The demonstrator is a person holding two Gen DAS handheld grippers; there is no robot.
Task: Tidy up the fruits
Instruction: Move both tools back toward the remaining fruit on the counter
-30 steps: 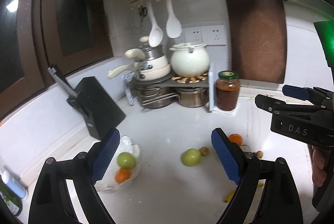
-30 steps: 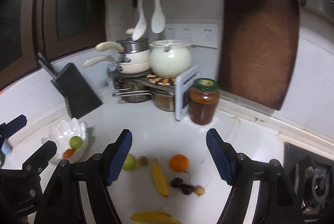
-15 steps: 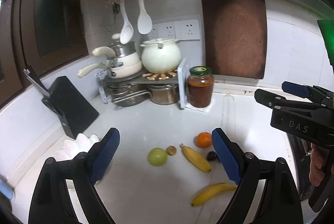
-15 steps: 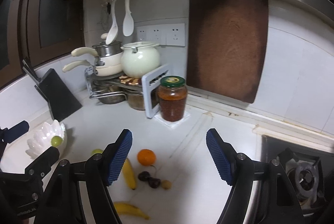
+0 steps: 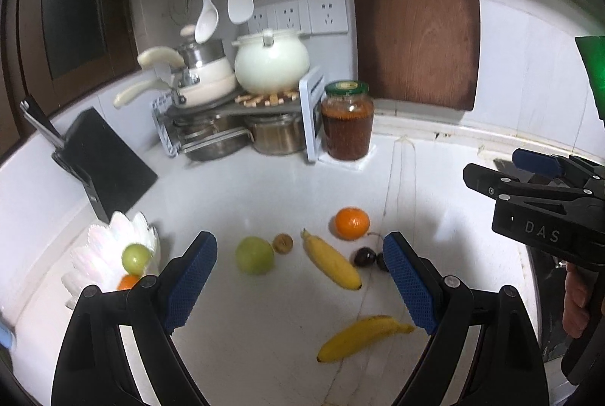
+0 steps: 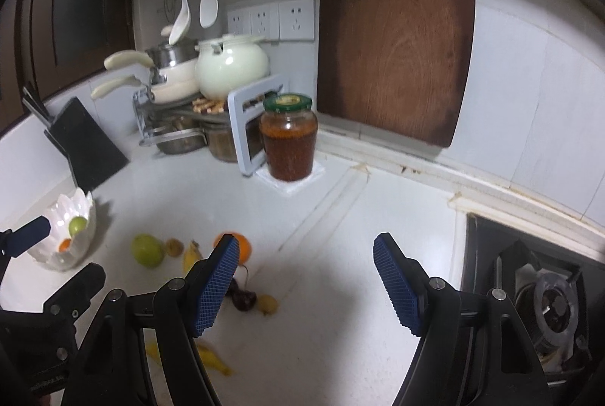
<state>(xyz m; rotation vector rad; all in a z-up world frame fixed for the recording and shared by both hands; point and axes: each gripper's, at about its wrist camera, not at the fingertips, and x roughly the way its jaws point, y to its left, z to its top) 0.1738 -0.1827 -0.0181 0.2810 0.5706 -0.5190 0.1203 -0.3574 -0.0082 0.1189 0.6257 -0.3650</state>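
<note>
Loose fruit lies on the white counter: a green apple (image 5: 254,254), a small brown fruit (image 5: 283,242), an orange (image 5: 351,223), two bananas (image 5: 332,264) (image 5: 361,337) and dark cherries (image 5: 365,257). At the left stands a white shell-shaped bowl (image 5: 94,247) with a green fruit (image 5: 135,257) and an orange one inside. My left gripper (image 5: 300,283) hangs open above the fruit, holding nothing. My right gripper (image 6: 306,283) is open and empty over bare counter, right of the orange (image 6: 244,247) and cherries (image 6: 244,298). The bowl (image 6: 64,254) shows at the left there.
A pot rack (image 5: 234,126) with pans and a cream pot sits in the back corner, a jar (image 5: 347,120) beside it. A black knife block (image 5: 104,164) stands near the bowl. A wooden cutting board (image 5: 416,24) leans on the wall. A gas hob (image 6: 544,296) lies at the right.
Both views have swung to the right and dropped closer to the counter. More loose fruit has come into the left view. Both grippers stayed open and empty.
</note>
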